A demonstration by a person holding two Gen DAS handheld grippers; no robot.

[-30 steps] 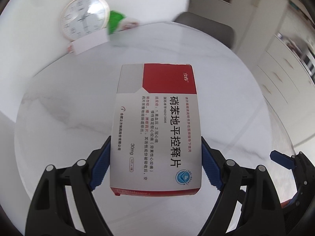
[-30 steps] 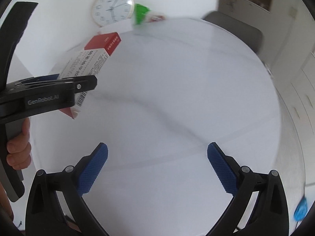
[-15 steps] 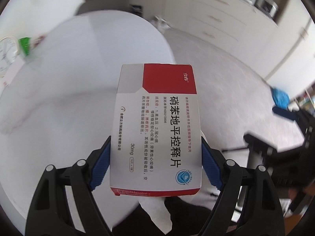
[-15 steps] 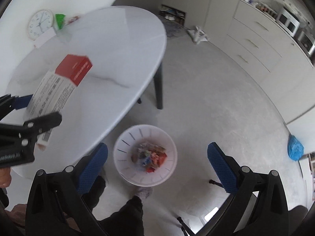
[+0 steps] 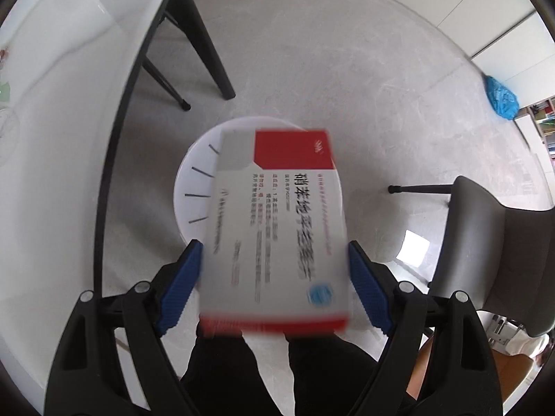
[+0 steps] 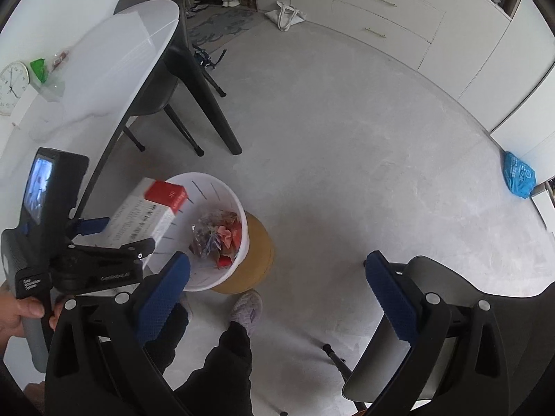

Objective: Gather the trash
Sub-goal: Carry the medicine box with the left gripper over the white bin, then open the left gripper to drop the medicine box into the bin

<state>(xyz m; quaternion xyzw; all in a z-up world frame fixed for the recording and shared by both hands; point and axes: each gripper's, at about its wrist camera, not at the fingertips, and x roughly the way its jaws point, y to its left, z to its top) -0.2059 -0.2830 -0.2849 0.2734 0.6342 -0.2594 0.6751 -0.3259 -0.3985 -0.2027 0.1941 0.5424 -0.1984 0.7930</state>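
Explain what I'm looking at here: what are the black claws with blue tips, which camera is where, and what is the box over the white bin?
No robot: a person holds a two-finger clamp in each hand, and a fisheye camera on each looks along its fingers. In the left-hand view, the left gripper grips a red and white medicine box between its blue pads, above the white trash bin on the floor. In the right-hand view, the right gripper is open and empty; you see the bin already holding wrappers, the box over its rim, and the hand carrying the left tool. The white table stands alongside.
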